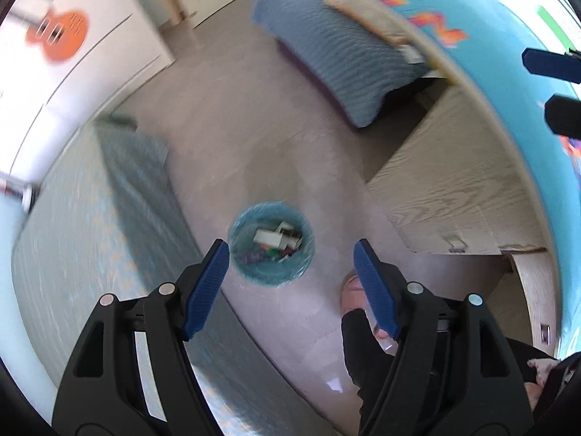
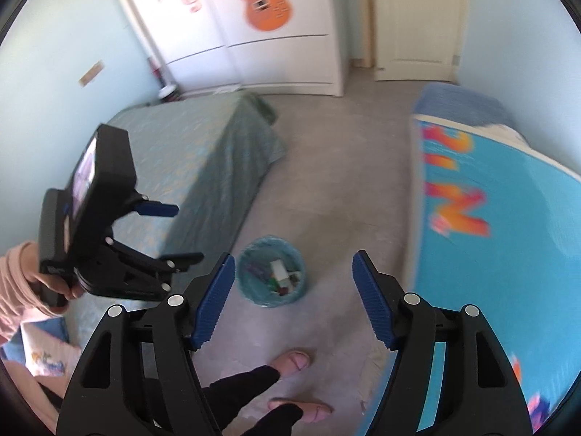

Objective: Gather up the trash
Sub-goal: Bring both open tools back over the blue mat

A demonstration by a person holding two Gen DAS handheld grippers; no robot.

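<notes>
A small round blue bin (image 1: 271, 245) lined with a clear bag stands on the grey floor, with several scraps of trash (image 1: 277, 241) inside. My left gripper (image 1: 292, 254) hovers high above it, jaws open and nothing between the blue pads. In the right wrist view the same bin (image 2: 271, 276) sits on the floor below my right gripper (image 2: 293, 265), which is also open and holds nothing. The left gripper (image 2: 181, 232) shows there at the left, held in a hand with a pink sleeve (image 2: 14, 276).
A bed with a green patterned cover (image 2: 203, 152) lies left of the bin. A bed with a bright blue printed cover (image 2: 508, 218) and a wooden frame (image 1: 454, 189) lies to the right. The person's feet in pink slippers (image 2: 294, 359) stand near the bin. A white wardrobe (image 2: 276, 36) with a guitar sticker and a door are at the back.
</notes>
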